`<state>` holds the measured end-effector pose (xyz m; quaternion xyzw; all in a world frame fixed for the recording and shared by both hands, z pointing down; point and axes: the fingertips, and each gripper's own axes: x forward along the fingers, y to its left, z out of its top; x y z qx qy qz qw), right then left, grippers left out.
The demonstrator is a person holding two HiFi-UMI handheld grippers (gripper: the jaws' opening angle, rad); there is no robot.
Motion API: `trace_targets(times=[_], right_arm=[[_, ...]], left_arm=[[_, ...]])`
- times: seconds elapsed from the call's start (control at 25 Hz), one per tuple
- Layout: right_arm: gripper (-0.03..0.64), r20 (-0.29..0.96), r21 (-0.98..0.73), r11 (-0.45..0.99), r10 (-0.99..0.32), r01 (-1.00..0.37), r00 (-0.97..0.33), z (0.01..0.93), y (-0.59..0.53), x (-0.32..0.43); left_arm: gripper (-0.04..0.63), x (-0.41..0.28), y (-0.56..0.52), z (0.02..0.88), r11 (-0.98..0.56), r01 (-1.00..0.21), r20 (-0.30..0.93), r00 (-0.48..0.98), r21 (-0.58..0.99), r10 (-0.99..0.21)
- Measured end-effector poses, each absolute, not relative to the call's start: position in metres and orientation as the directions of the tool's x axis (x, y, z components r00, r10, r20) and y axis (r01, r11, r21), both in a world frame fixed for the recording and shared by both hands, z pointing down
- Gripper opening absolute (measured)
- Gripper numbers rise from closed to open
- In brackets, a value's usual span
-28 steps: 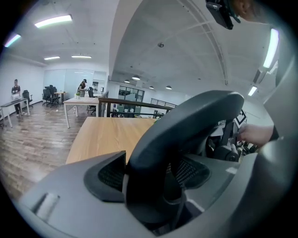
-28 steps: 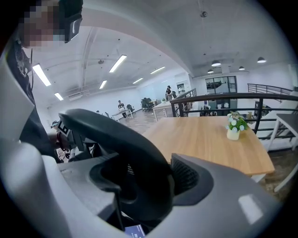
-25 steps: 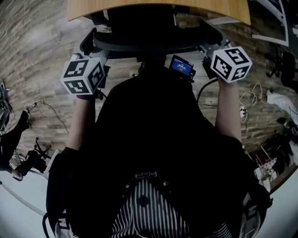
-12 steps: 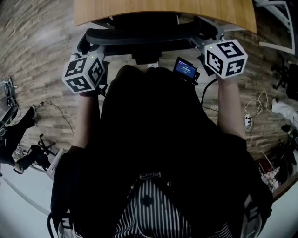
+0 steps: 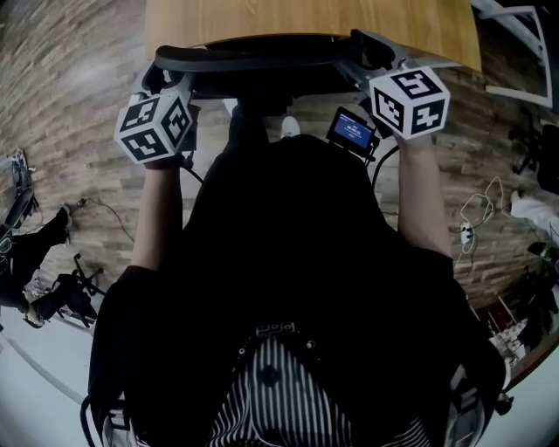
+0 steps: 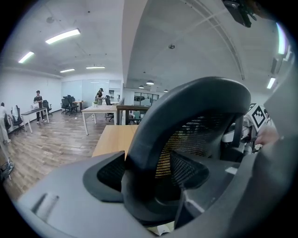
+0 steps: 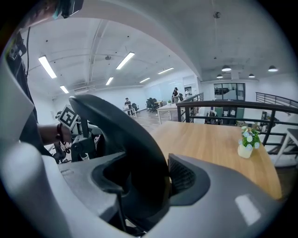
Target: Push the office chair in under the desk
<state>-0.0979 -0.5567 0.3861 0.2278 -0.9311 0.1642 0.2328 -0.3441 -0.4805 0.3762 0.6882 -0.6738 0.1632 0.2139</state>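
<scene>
Wooden desk (image 5: 306, 22) stands over plank floor (image 5: 79, 105), office chair (image 5: 253, 57) at its edge.

The black mesh office chair backrest (image 5: 253, 57) blocks the way straight ahead, just before the light wooden desk top (image 5: 306, 22); brown plank floor (image 5: 70, 96) lies open on both sides.

Jaws just closing, the right gripper (image 7: 146, 160) clasps the office chair (image 7: 116, 125).
</scene>
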Motion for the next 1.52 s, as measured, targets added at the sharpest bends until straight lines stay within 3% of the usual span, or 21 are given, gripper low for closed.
trace_targets(times=[1.04, 1.52], right_arm=[[0.255, 0.498, -0.245, 0.824, -0.345, -0.511, -0.796, 0.386, -0.572, -0.079], [0.256, 0.491, -0.243, 0.818, -0.36, -0.521, -0.794, 0.377, -0.588, -0.114]], left_arm=[[0.298, -0.327, -0.496, 0.373, -0.039, -0.996, 0.499, 0.075, 0.083, -0.863], [0.304, -0.365, -0.516, 0.365, -0.049, -0.993, 0.443, 0.093, 0.111, -0.892]])
